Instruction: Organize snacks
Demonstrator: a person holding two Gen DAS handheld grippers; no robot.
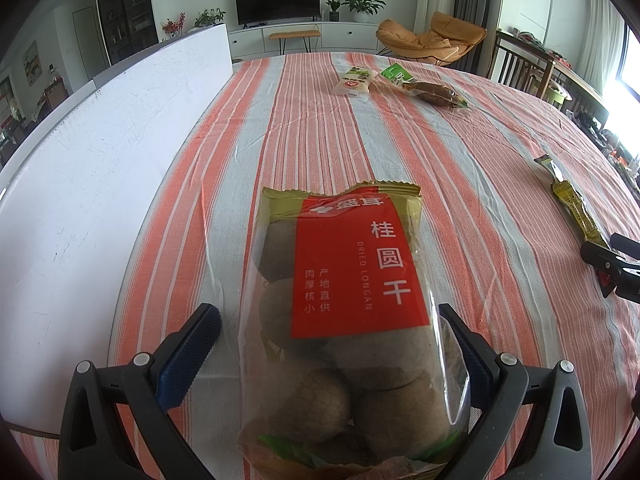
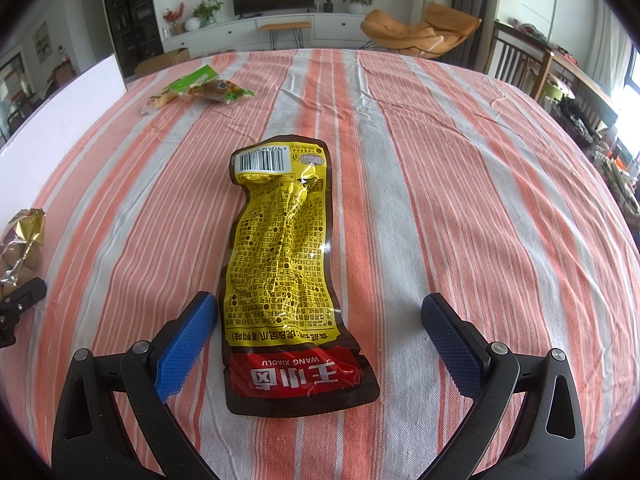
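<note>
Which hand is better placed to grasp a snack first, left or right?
Probably the left. The left tool is open with its pads close on both sides of the dried longan bag. The right tool is also open, but the yellow packet lies off-centre, far from one pad.

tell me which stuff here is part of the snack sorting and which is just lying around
Part of the job:
dried longan bag
yellow snack pouch
green packet
pale packet
left gripper
right gripper

Just lying about:
white board
television
orange lounge chair
</note>
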